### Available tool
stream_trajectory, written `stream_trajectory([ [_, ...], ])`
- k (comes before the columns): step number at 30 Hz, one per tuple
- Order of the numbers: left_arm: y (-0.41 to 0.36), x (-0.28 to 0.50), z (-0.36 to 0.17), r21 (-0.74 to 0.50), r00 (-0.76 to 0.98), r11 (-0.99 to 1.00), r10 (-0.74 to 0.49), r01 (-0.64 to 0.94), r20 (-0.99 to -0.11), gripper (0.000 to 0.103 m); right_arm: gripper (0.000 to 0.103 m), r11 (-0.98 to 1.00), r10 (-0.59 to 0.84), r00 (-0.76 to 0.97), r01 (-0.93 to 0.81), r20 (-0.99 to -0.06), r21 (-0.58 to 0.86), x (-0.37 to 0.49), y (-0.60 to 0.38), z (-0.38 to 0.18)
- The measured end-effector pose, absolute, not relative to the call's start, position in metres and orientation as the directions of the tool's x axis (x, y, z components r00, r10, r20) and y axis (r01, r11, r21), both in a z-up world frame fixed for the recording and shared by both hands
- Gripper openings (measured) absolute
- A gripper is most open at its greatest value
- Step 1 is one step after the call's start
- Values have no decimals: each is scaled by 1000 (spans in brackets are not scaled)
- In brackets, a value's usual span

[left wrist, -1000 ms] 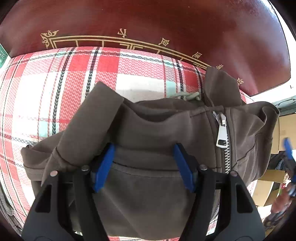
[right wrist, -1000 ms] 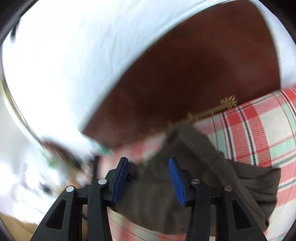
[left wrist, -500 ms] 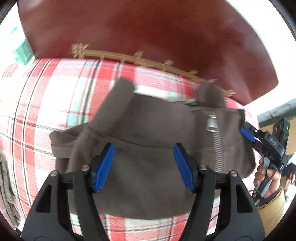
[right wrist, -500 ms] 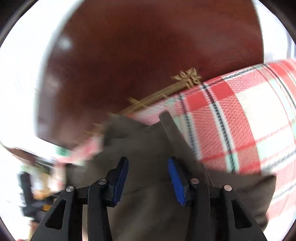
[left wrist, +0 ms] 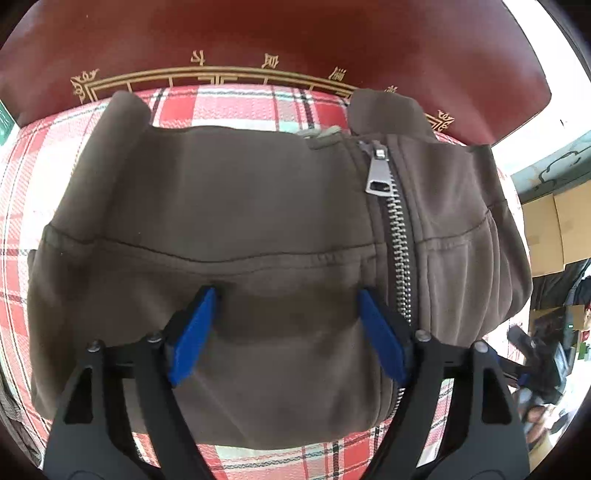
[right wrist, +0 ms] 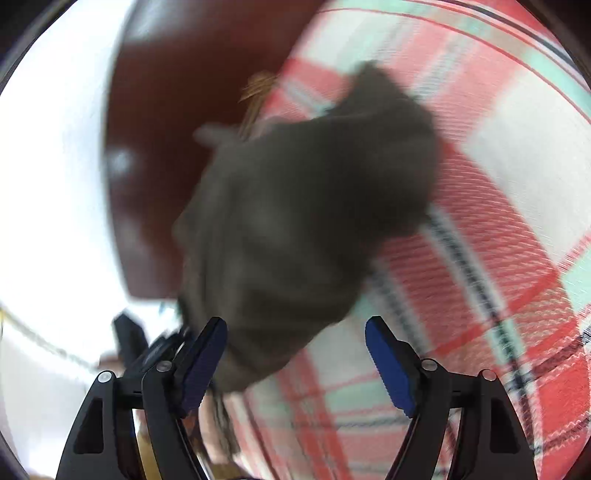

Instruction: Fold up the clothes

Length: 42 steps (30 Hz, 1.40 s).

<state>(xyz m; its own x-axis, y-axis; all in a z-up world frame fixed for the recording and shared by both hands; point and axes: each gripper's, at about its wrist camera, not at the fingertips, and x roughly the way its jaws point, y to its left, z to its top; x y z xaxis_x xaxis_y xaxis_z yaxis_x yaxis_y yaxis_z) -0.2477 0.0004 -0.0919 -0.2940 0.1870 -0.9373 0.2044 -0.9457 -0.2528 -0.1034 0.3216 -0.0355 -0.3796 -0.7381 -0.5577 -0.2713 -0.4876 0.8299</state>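
A brown zip hoodie (left wrist: 240, 206) lies folded into a wide bundle on the red plaid cloth (left wrist: 236, 105), its metal zipper (left wrist: 397, 236) running down the right part. My left gripper (left wrist: 287, 295) points steeply down over the bundle's near half. Its jaws are opening, and the blue pads stand wide apart on the fabric without pinching it. In the blurred right wrist view, the hoodie (right wrist: 314, 206) lies ahead on the plaid cloth (right wrist: 498, 184). My right gripper (right wrist: 295, 321) is low at its near end, jaws opening. Only the hoodie's tip reaches between them.
A dark red surface with a gold border (left wrist: 295, 33) lies beyond the cloth's far edge and shows again as the dark red surface (right wrist: 166, 110) in the right wrist view. Cardboard boxes (left wrist: 554, 229) and clutter stand past the right edge of the cloth.
Both grippers' jaws have spread wider. The hoodie has settled flatter on the cloth. The right gripper has dropped and rolled, so the plaid cloth now fills the right of its view.
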Motion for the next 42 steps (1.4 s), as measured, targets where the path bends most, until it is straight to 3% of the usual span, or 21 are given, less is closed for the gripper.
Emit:
stream_trajectory([
  [5, 3, -247, -91, -226, -287, -954, 165, 197, -944, 83, 81, -383, -694, -528, -304, -489, 872, -112, 330, -46],
  [7, 3, -246, -91, -222, -284, -954, 160, 203, -945, 83, 87, -370, -679, -566, -287, -468, 884, -120, 326, -44],
  [9, 4, -246, -92, -216, -282, -955, 154, 205, -947, 83, 92, -400, -647, -583, -290, -492, 870, -129, 316, -47],
  [13, 5, -246, -93, -203, -279, -957, 141, 205, -950, 85, 93, -447, -607, -607, -273, -513, 852, -137, 300, -42],
  [15, 6, -246, -93, -195, -278, -958, 133, 208, -951, 85, 66, -461, -606, -592, -284, -532, 841, -140, 300, -40],
  [16, 6, -245, -94, -192, -277, -959, 130, 210, -952, 86, 42, -451, -623, -583, -277, -522, 848, -141, 303, -39],
  [19, 6, -246, -94, -178, -275, -959, 115, 220, -954, 86, 23, -506, -655, -567, -162, -499, 847, -139, 295, -3],
  [25, 4, -239, -89, -163, -276, -953, 90, 254, -957, 86, 23, -675, -694, -511, 218, -507, 705, -121, 215, 108],
  [31, -45, -199, -72, -287, -328, -896, 174, 338, -929, 85, 23, -677, -732, -409, 525, -545, 516, -100, 90, 171],
  [36, -113, -114, -46, -366, -418, -813, 170, 453, -893, 85, 23, -676, -656, -341, 663, -674, 322, -88, -12, 160],
  [42, -172, -43, -12, -268, -446, -795, -3, 543, -895, 85, 25, -625, -489, -306, 776, -817, 83, -71, -112, 95],
])
